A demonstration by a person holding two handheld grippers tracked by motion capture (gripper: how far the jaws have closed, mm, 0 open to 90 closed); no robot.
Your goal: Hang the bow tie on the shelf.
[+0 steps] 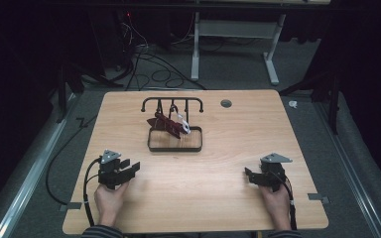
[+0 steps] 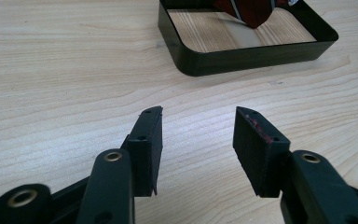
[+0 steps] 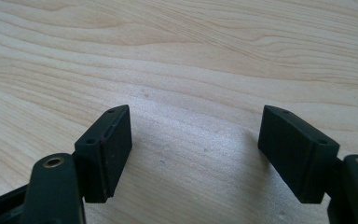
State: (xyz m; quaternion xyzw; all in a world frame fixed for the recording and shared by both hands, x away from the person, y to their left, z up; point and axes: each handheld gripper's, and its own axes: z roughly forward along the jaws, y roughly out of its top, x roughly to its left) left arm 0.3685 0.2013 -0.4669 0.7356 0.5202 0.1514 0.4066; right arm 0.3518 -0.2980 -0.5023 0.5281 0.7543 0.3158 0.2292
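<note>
Near the person, the left gripper [image 1: 129,170] and right gripper [image 1: 250,176] rested low on the tabletop [image 1: 213,163], each with jaws spread wide and holding nothing. Farther off, at centre, the dark red necktie [image 1: 167,124] hung from the black rack [image 1: 172,102] into its tray [image 1: 174,147]. The work looked unstarted; next, one gripper would need to reach forward to the tie.

Table: a light wood top [image 1: 238,163] is seen, with a small round hole [image 1: 225,103] near the far edge | Floor: grey carpet [image 1: 238,69] is laid, and black cables [image 1: 149,64] are spread over it | Furniture: white desk legs [image 1: 195,49] are seen behind | Light: the room is kept dark.
</note>
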